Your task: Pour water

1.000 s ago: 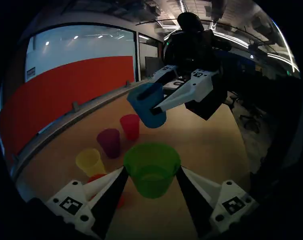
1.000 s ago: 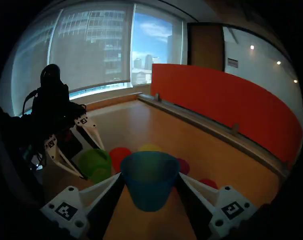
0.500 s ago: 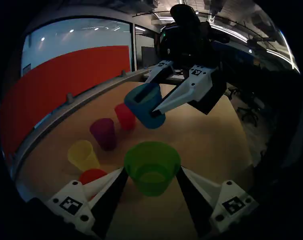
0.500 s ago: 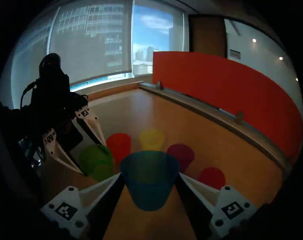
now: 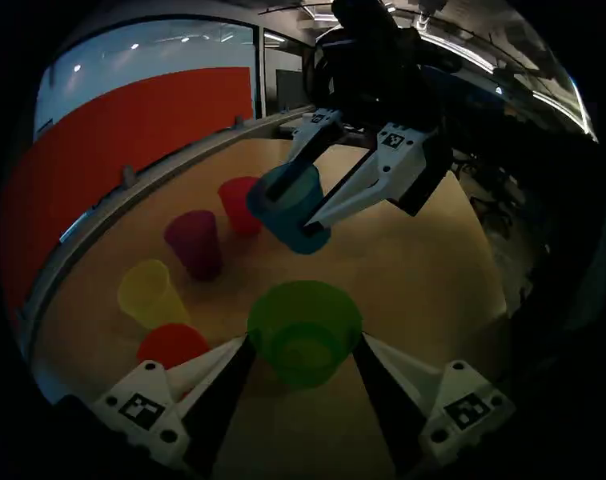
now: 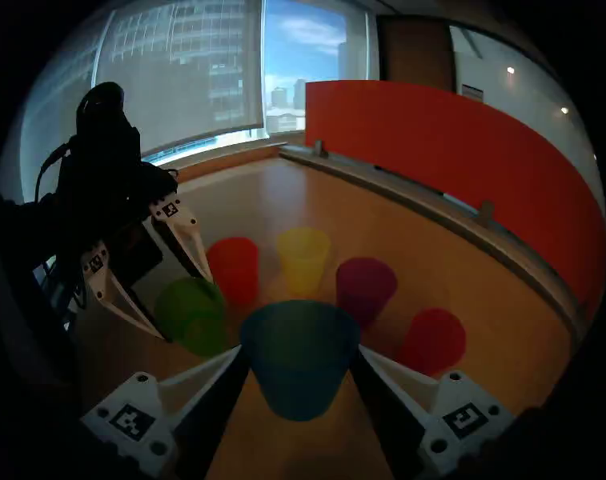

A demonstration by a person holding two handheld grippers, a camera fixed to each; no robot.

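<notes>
Left tool (image 5: 303, 352): narrow, both fingers pressing on the wall of a green translucent plastic cup (image 5: 304, 332), one finger on each side.
Green cup: upright between the fingers, mouth upward, low over the wooden counter (image 5: 415, 264); contents not clear through the dim wall.
Right tool (image 6: 300, 360): narrow as well, both fingers clamped on a blue translucent plastic cup (image 6: 299, 368).
Blue cup: in the air above the counter; in the left gripper view seen beyond the green cup, apart from it, and tilted, with the mouth toward the upper left. Cannot tell whether any water is inside.
Relation of the two tools: facing each other across the counter; in the right gripper view the left tool at the left side with the green cup, a dark hand behind it.
Other cups on the counter: an orange-red plastic cup (image 6: 234, 270), a yellow plastic cup (image 6: 303, 258), a purple plastic cup (image 6: 365, 288) and a red plastic cup (image 6: 432, 340), standing upright in a curved row, each apart from its neighbour.
Position of the row: beyond the blue cup in the right gripper view, to the left of the green cup in the left gripper view.
Background: a long red wall panel (image 6: 463, 152) along the far edge of the counter, and a large window (image 6: 303, 56) with city buildings.
</notes>
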